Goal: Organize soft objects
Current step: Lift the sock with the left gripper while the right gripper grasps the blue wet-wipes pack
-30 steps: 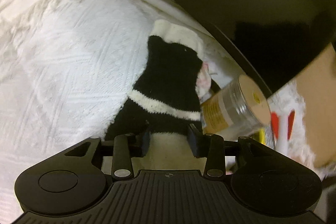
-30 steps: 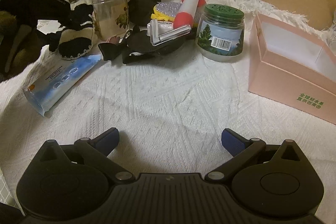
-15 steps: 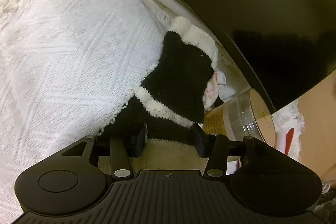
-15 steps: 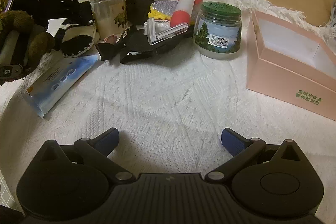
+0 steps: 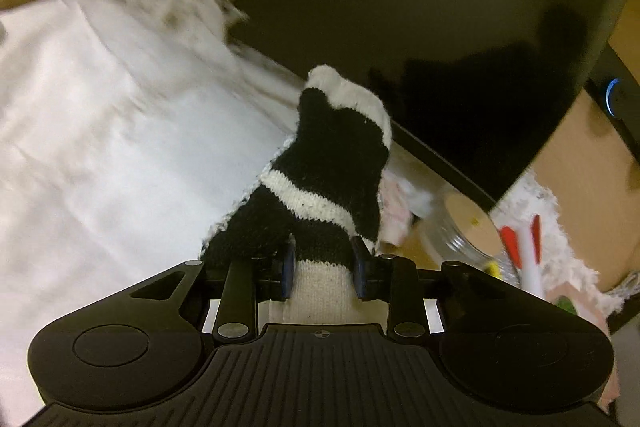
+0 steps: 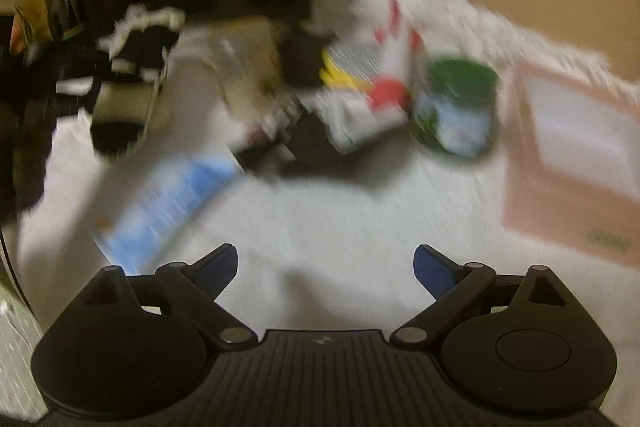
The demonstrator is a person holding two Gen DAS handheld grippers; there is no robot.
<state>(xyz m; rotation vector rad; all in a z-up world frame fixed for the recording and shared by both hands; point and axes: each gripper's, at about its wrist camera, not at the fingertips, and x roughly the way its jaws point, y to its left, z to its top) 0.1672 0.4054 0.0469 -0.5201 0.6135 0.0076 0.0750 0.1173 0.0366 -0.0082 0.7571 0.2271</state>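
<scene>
Early in the task, by the look of it. One sock (image 5: pixel 328 171) clamped at its cream end in the left gripper (image 5: pixel 322 269), jaws narrow on the knit, lifted over the white cloth (image 5: pixel 100 131) beside a dark screen (image 5: pixel 460 27). Right gripper (image 6: pixel 325 267) empty, jaws wide, above bare cloth. Left to sort, likely: the blurred clutter beyond. Pink box (image 6: pixel 572 163) open and apparently empty; green-lidded jar (image 6: pixel 456 107) closed, contents unclear; clear jar (image 5: pixel 464 223) on its side, contents not discernible.
</scene>
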